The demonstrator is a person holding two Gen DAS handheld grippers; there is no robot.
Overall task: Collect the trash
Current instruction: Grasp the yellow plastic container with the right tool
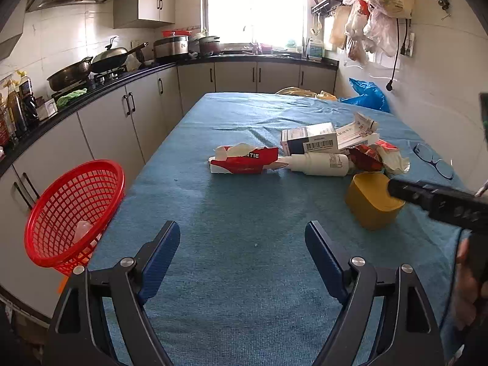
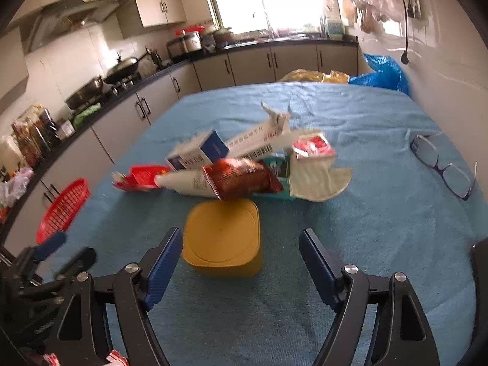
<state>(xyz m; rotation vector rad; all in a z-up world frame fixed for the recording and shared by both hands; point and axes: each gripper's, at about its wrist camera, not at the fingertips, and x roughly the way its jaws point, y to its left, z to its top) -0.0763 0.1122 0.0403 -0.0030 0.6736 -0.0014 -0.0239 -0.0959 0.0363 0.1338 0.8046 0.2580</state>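
Basket (image 1: 74, 213): red mesh, at the bench's left edge, tilted, with a pale item inside that is too dim to name.
Left tongs (image 1: 242, 244): released, jaws wide over bare blue cloth (image 1: 244, 274), nothing between them.
Red carton (image 1: 244, 161): torn, lying flat near mid-bench, left end of the trash heap.
White tube (image 1: 317, 164): on its side, just right of the carton, nozzle touching it.
Boxes (image 1: 311, 141): behind the tube, leaning on each other.
Brown wrapper (image 2: 241, 178): draped over the tube's end.
Yellow tub (image 2: 224, 241): upside down, just in front of the heap.
Right tongs (image 2: 241, 247): released, jaws wide; the tub sits just ahead, nearer the left finger, pads not touching it.
Glasses (image 2: 442, 167): far right on the cloth, well apart from the heap.
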